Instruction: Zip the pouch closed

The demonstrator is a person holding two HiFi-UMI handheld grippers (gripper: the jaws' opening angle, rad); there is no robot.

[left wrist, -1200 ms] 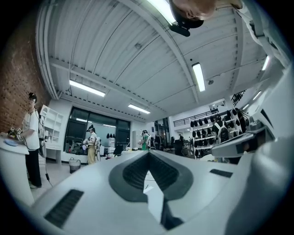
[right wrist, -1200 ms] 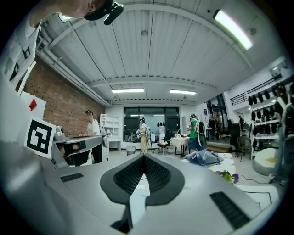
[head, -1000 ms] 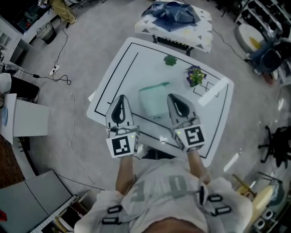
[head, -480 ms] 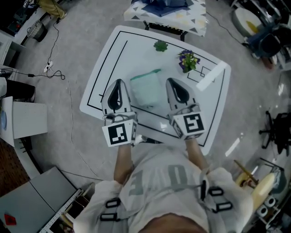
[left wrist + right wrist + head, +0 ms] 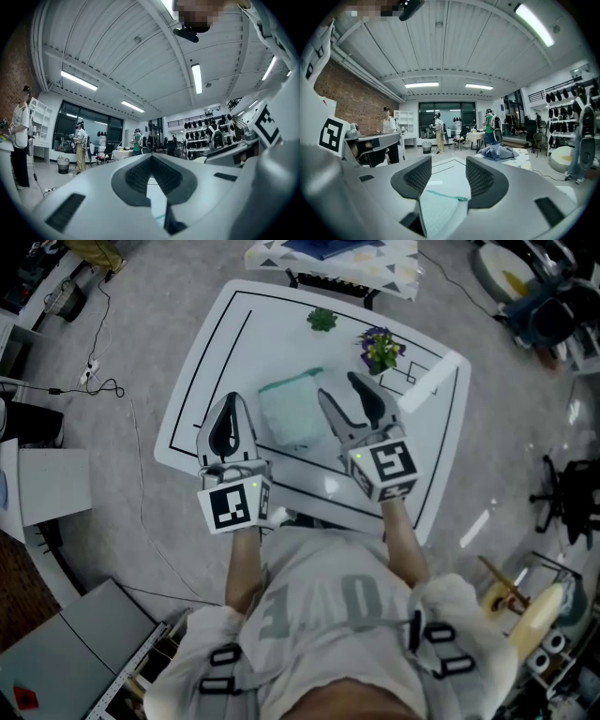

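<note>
Right tool has edged over the one pouch, jaws just opened; left tool clenched.

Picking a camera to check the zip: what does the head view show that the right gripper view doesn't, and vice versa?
Head view only: a purple-flowered plant and a small green item beyond the pale green pouch. Right gripper view only: a brick wall and people standing far off. Both: the white table, the pouch, and the right gripper, whose jaws have just been opening, the pouch's edge between them, ungripped.
</note>
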